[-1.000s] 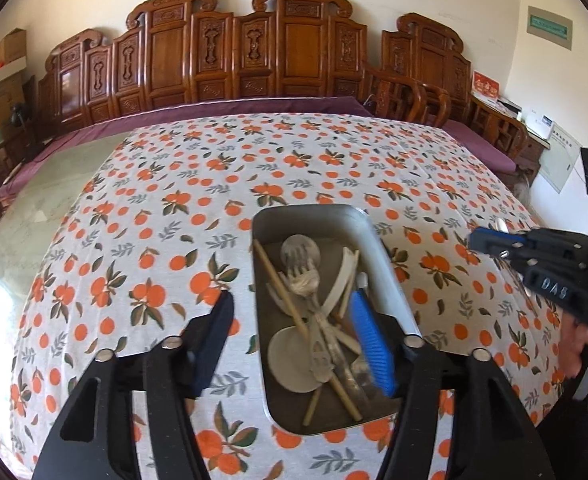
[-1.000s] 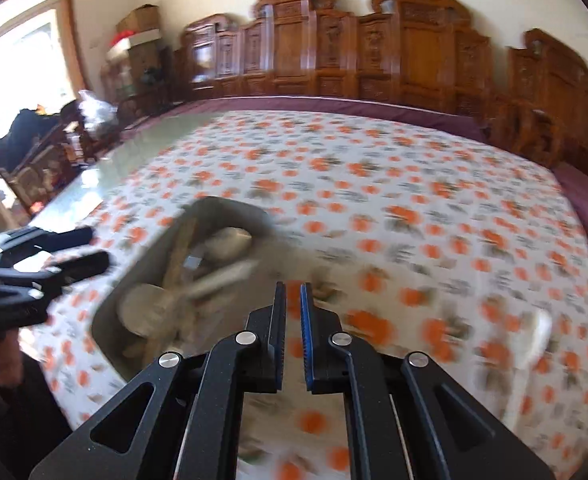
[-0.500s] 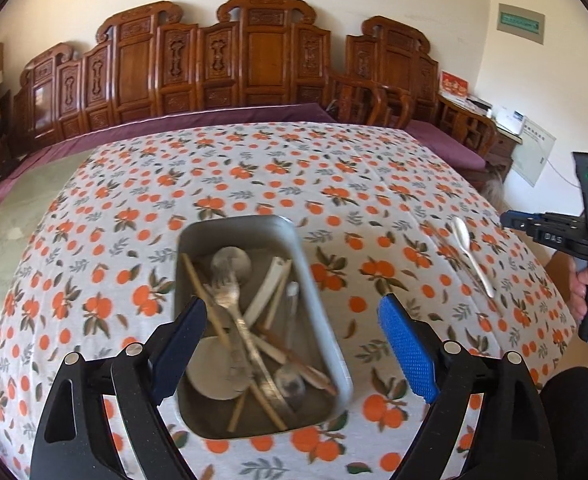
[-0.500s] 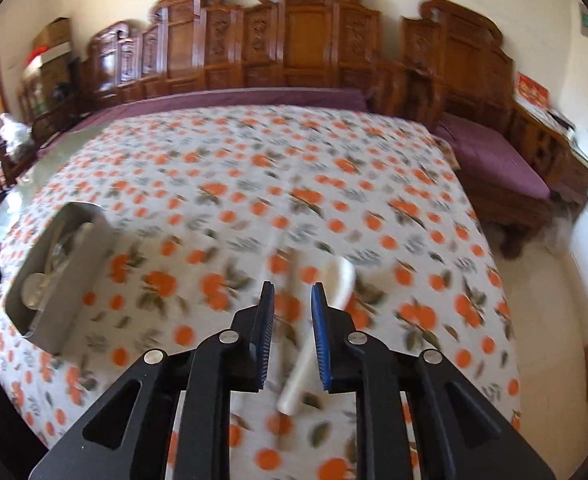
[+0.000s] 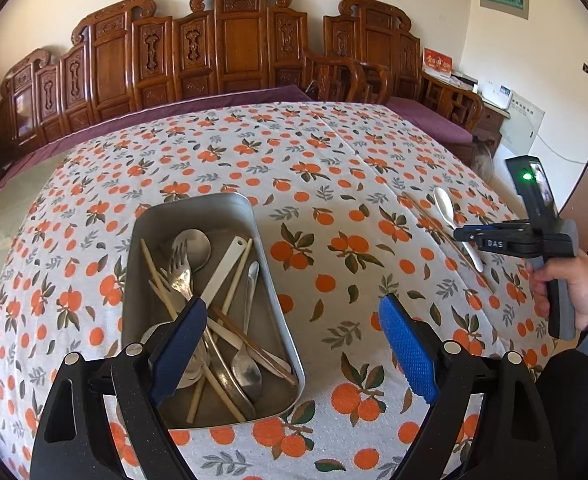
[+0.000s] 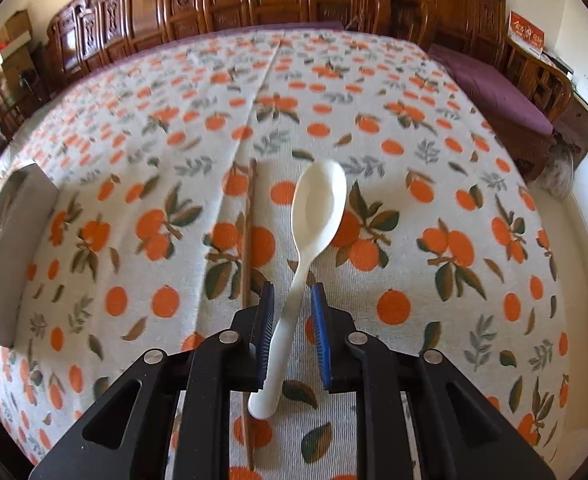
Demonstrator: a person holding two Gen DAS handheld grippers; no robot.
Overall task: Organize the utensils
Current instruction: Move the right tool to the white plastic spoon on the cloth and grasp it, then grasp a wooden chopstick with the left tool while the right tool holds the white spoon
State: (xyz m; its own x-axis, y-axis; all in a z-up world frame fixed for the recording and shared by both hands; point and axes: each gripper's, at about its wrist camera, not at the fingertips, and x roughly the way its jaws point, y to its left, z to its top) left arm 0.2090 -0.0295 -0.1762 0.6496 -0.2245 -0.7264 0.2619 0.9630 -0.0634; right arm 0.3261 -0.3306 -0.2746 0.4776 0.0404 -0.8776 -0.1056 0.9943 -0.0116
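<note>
A metal tin (image 5: 269, 276) holds several forks, spoons and chopsticks on the orange-print tablecloth. My left gripper (image 5: 292, 304) hangs open and wide above the tin's near right edge, nothing between its fingers. A white ceramic spoon (image 6: 320, 200) lies on the cloth to the right, bowl up and pointing away. My right gripper (image 6: 293, 289) is low over it, its jaws a narrow gap apart around the spoon's handle, with daylight on both sides. A brown chopstick (image 6: 248, 240) lies just left of the spoon. In the left wrist view the right gripper (image 5: 460, 234) hovers over the spoon (image 5: 444, 202).
The tin (image 6: 14, 240) sits at the far left of the right wrist view. Carved wooden chairs (image 5: 230, 52) line the table's far side. The table edge (image 6: 566, 240) drops off to the right of the spoon. A person's hand (image 5: 570, 292) holds the right gripper's handle.
My left gripper opened wider and shifted right, off the tin's middle. My right gripper swung away from the tin, came down over the white spoon, and its jaws parted slightly.
</note>
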